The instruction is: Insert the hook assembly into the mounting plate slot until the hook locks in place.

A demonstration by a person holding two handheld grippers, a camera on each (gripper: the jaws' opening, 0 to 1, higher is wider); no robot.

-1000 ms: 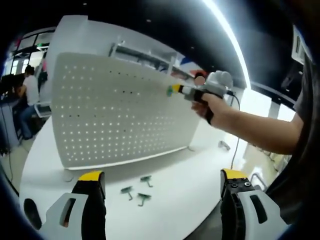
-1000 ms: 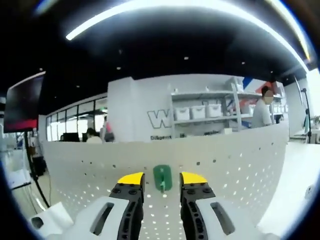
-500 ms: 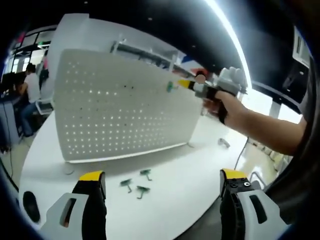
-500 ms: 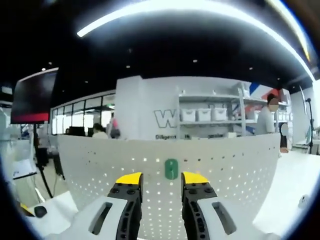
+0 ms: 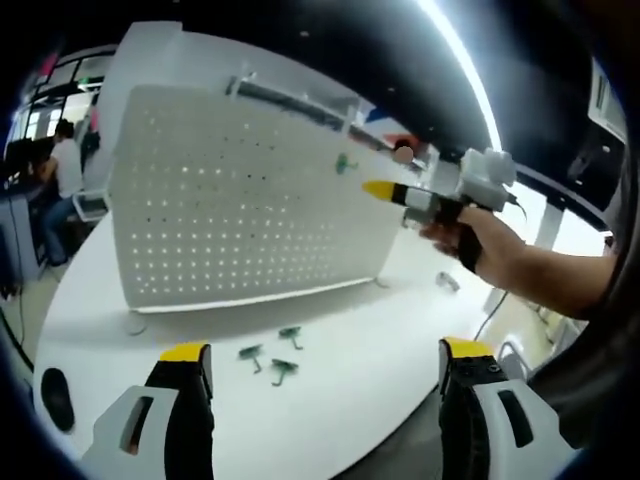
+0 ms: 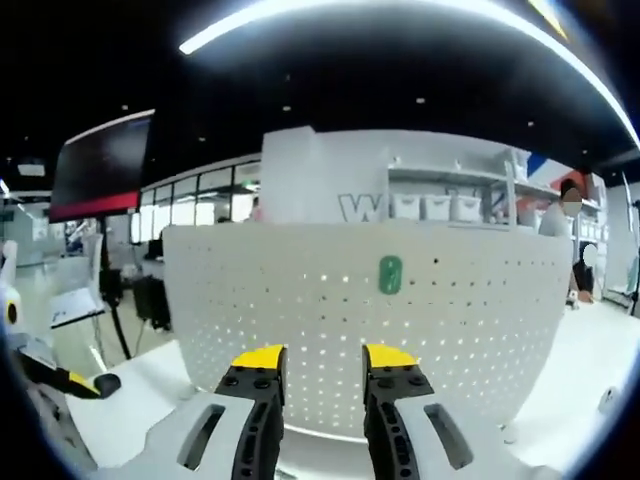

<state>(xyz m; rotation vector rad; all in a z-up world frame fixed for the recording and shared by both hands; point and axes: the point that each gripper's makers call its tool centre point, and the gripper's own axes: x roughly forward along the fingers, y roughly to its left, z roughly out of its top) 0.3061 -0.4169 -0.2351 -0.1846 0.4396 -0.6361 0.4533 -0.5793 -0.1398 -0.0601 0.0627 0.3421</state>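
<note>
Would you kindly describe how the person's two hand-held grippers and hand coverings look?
Each hand-held gripper has two black jaws capped with yellow pads, mounted on white housings with dark slots: the left hand-held gripper and the right hand-held gripper. In the left gripper view, the right one shows a white body with a cable, and the hand gripping it wears a black strap or glove.

The right claw [image 5: 380, 189] has let go of the green hook [image 6: 389, 274] and drawn back from the pegboard [image 6: 300, 310]. The hook now hangs there alone, at 1 o'clock from the claw's empty yellow tips.
</note>
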